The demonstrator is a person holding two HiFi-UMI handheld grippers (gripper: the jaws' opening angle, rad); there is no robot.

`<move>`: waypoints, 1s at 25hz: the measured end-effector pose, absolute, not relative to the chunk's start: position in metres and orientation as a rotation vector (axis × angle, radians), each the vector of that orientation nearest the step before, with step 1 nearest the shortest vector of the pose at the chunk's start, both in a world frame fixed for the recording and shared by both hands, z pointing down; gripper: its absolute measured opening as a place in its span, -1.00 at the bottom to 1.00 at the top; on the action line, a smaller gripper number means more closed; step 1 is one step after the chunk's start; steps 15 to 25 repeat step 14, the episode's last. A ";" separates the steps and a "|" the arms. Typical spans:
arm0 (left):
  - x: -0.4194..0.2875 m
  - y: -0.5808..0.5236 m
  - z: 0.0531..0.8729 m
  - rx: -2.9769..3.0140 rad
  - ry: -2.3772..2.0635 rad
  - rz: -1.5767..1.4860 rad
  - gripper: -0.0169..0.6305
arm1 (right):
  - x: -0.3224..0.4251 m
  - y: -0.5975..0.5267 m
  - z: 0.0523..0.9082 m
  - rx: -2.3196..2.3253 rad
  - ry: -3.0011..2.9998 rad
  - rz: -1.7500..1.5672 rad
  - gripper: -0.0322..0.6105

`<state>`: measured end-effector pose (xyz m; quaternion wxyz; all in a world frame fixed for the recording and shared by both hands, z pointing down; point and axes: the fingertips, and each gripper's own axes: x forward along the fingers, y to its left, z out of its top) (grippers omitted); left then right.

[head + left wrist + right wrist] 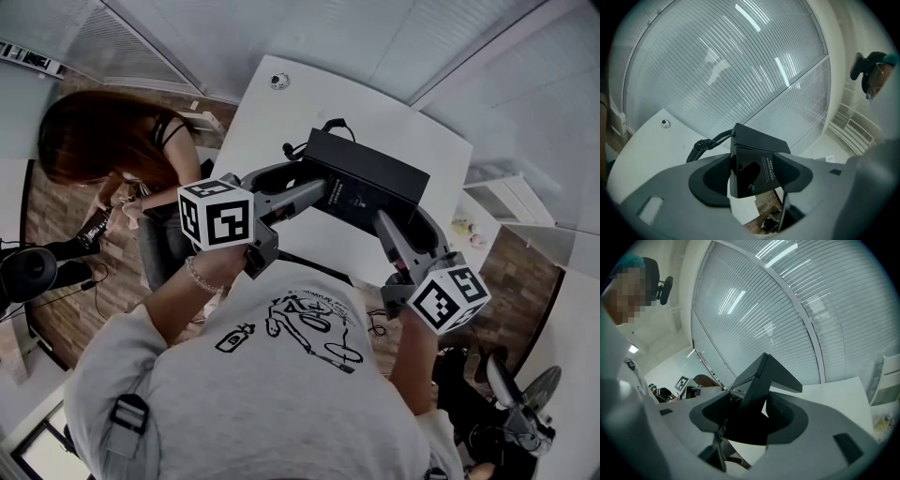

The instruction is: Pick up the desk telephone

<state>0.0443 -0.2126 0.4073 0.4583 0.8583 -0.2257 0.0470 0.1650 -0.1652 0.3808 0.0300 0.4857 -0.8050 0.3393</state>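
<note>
The black desk telephone is held between both grippers over the near part of the white table, tilted, with its printed underside toward me. My left gripper is shut on its left end, and my right gripper is shut on its right end. In the left gripper view the telephone fills the gap between the jaws of the left gripper, and its coiled cord trails off to the left. In the right gripper view the telephone sits wedged in the right gripper.
A small round fitting sits at the table's far end. A person sits close by on the left. White shelves stand to the right, and a fan is on the floor at lower right. Glass walls with blinds lie behind the table.
</note>
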 end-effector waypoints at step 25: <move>0.045 -0.211 0.410 2.122 -0.560 0.122 -0.11 | 0.165 -0.165 0.382 1.502 -2.488 1.044 -0.18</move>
